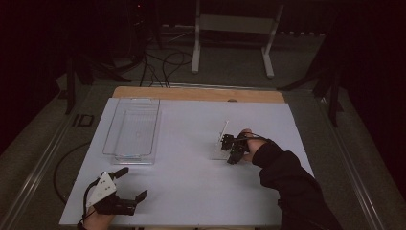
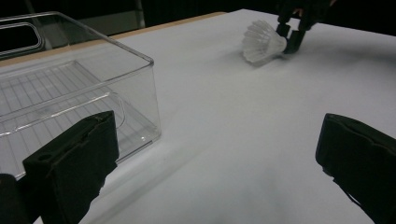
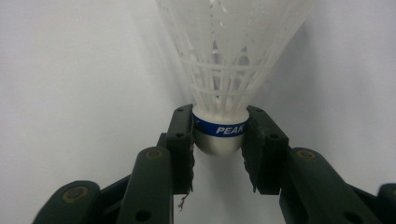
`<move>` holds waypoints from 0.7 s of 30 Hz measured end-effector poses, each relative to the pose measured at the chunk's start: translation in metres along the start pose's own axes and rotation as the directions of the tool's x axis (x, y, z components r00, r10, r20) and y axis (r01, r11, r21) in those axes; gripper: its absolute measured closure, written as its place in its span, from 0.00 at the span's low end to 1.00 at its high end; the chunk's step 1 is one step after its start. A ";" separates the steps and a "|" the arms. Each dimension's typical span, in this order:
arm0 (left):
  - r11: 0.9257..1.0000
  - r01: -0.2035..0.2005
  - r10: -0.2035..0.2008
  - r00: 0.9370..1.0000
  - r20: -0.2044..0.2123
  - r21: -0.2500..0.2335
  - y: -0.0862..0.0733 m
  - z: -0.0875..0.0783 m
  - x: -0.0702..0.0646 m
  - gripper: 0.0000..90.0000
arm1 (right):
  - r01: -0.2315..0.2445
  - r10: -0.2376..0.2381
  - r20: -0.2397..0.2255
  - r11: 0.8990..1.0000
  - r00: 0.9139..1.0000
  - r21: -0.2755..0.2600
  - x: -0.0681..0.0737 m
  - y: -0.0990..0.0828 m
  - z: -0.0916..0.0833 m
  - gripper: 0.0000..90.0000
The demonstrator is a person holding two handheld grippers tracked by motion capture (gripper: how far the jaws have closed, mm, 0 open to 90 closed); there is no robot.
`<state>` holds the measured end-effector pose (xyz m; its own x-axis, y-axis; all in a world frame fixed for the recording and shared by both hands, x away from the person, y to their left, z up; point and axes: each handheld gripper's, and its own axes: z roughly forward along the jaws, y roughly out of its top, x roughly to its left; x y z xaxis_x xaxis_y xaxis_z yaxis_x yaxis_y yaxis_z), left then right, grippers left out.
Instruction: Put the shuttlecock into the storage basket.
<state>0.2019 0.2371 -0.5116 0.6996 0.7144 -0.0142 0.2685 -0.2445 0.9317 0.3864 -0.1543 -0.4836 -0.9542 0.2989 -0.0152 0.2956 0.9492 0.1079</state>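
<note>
The counter [image 1: 191,158] is white-topped, with a bare wooden strip [image 1: 198,94] along its far edge. A clear plastic bin [image 1: 132,129] with a ridged floor rests directly on the white surface at the left, its long side running away from the person.

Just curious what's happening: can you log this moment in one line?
right gripper: shut on shuttlecock cork | left gripper: open, empty | clear bin: empty

One white shuttlecock [image 3: 224,70], one clear plastic bin [image 1: 132,129] left of it, two black grippers, one white table [image 1: 191,182].
</note>
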 end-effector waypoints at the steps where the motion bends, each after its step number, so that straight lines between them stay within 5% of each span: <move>1: 1.000 0.002 -0.002 1.000 0.001 0.000 0.000 0.000 0.000 0.00 | 0.000 0.000 0.000 1.000 1.000 0.000 0.000 0.000 0.000 0.73; 16: 1.000 0.006 -0.006 1.000 -0.003 0.014 0.000 0.001 0.000 0.00 | 0.132 -0.132 -0.001 0.991 0.991 0.000 0.030 -0.006 -0.007 0.73; 21: 1.000 0.006 -0.006 1.000 -0.005 0.009 0.000 0.000 0.000 0.00 | 0.124 -0.124 -0.004 0.992 0.992 -0.004 0.035 -0.009 -0.010 0.73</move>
<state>0.2021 0.2369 -0.5117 0.6948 0.7190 -0.0184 0.2786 -0.2454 0.9285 0.3504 -0.1533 -0.4752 -0.9836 0.1788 -0.0248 0.1751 0.9784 0.1095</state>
